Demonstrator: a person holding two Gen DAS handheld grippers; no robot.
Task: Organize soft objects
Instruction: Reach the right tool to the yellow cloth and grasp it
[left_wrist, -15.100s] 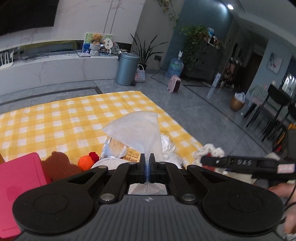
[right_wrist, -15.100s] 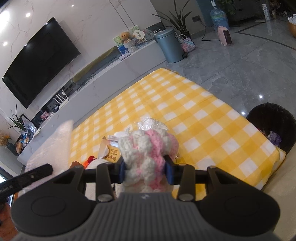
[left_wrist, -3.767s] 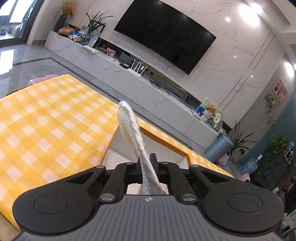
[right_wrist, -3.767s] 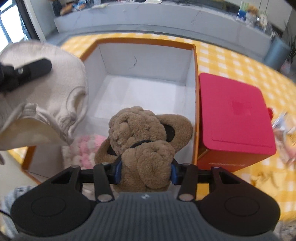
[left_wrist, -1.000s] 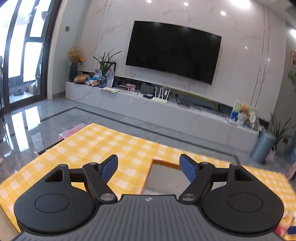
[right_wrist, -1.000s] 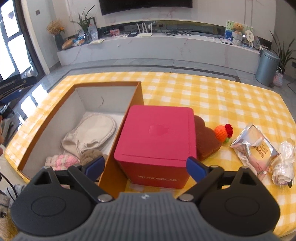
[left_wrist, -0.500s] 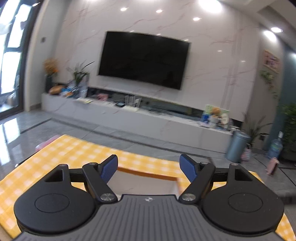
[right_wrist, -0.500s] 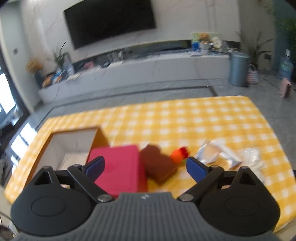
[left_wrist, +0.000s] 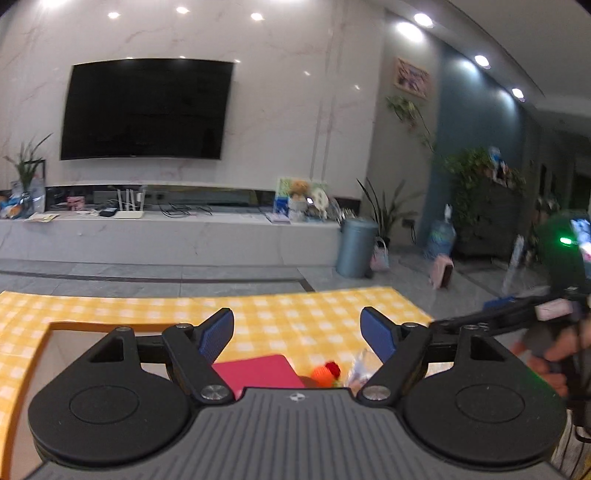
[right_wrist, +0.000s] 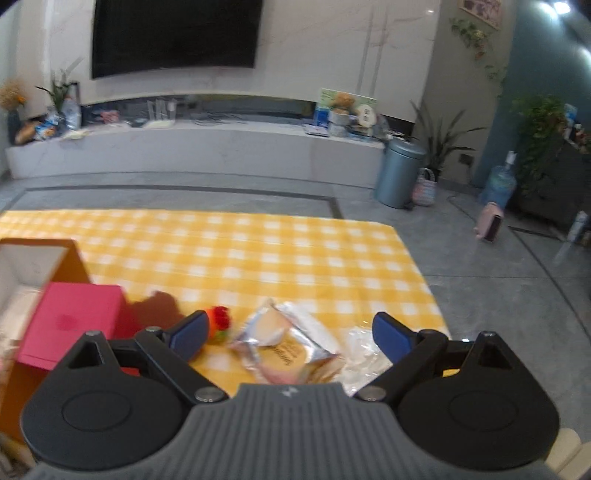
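Both tongs gaping, empty; orange knitted toy (right_wrist: 218, 323) just beyond right tongs (right_wrist: 291, 334).

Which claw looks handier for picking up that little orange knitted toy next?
Probably the right claw. It is open and empty, and the orange knitted toy lies just past its left fingertip. The left claw is open too, but looks mostly across the room.

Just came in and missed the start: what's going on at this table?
A person is sorting soft items with a two-finger tool in each hand. Both the left tool and right tool are open and empty, held above the yellow checked table. Loose on the cloth lie an orange knitted toy, a foil snack packet and a clear plastic bag, beside the red box and open cardboard box.
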